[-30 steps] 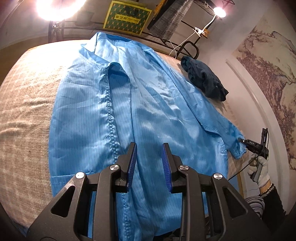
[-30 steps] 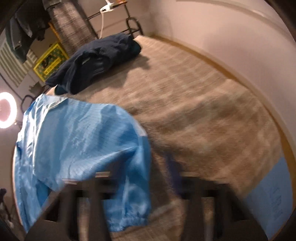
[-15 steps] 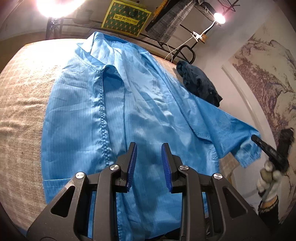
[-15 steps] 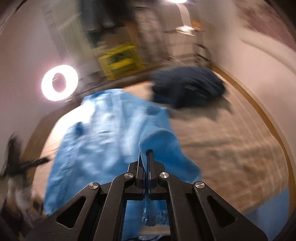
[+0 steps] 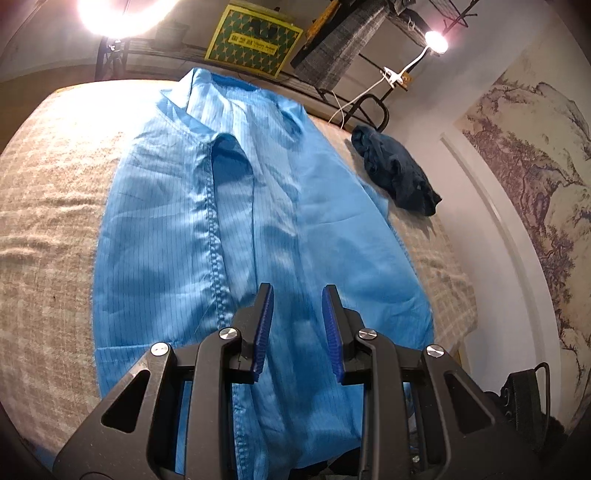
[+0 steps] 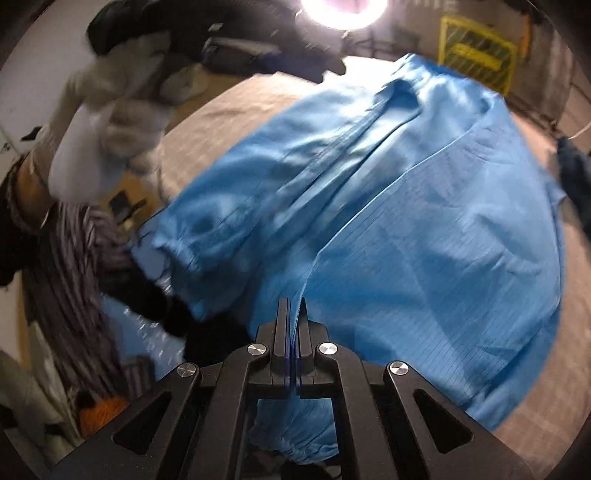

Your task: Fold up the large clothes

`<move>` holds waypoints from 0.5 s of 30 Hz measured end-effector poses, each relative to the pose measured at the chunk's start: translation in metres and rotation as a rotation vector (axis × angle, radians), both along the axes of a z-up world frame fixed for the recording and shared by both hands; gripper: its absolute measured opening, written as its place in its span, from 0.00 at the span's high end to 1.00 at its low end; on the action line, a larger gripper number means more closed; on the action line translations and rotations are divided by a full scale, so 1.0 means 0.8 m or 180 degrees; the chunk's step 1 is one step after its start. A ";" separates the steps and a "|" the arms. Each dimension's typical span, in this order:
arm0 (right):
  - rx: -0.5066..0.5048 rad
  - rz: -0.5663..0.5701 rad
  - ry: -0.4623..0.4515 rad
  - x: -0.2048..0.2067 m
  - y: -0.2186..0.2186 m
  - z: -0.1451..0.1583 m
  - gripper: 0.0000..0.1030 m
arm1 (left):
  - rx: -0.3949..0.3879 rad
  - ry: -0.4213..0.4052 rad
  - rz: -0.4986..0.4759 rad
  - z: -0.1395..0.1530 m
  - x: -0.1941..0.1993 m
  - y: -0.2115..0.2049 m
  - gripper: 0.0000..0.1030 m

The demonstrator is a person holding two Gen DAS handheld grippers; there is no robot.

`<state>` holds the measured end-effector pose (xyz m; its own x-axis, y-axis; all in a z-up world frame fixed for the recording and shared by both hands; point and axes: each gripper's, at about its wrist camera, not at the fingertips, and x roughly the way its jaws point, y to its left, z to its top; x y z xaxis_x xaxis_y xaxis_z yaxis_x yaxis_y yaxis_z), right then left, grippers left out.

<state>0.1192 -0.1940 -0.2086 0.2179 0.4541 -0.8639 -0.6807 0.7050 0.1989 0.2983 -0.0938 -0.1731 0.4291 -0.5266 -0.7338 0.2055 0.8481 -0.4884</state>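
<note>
- The light-blue pinstriped zip-front coat lies spread along the beige woven bed cover, collar towards the far edge, hem hanging over the near edge.
- Bare cover lies open to the coat's left; on the right a narrower strip runs beside the white wall.
- A crumpled dark navy garment sits near the coat's right shoulder, apart from it.
- The left gripper hovers over the lower coat, jaws narrowly apart and empty.
- The right gripper is clamped on a fold of the coat's fabric.
- A ring lamp and wire shelving stand beyond the bed.
</note>
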 end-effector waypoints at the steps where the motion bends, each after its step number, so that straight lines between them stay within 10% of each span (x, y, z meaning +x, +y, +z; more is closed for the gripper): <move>1: -0.0012 0.0066 0.0025 -0.003 -0.001 -0.003 1.00 | 0.0012 0.0026 -0.0013 -0.004 0.000 -0.002 0.74; 4: -0.0019 0.0120 0.0052 -0.004 -0.003 0.002 0.95 | 0.0065 0.0136 -0.0073 -0.018 -0.001 -0.016 0.74; 8: 0.0385 -0.0163 0.0069 0.012 -0.052 0.033 0.65 | 0.0152 0.0192 -0.0235 -0.032 -0.004 -0.042 0.74; 15: 0.0859 -0.0872 -0.0119 0.065 -0.145 0.080 0.65 | 0.0289 0.0428 -0.0356 -0.069 -0.001 -0.070 0.74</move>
<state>0.1715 -0.3101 -0.1446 0.3917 0.5846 -0.7105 -0.4847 0.7875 0.3808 0.2976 -0.1500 -0.2283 0.2665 -0.4945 -0.8273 0.2389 0.8654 -0.4404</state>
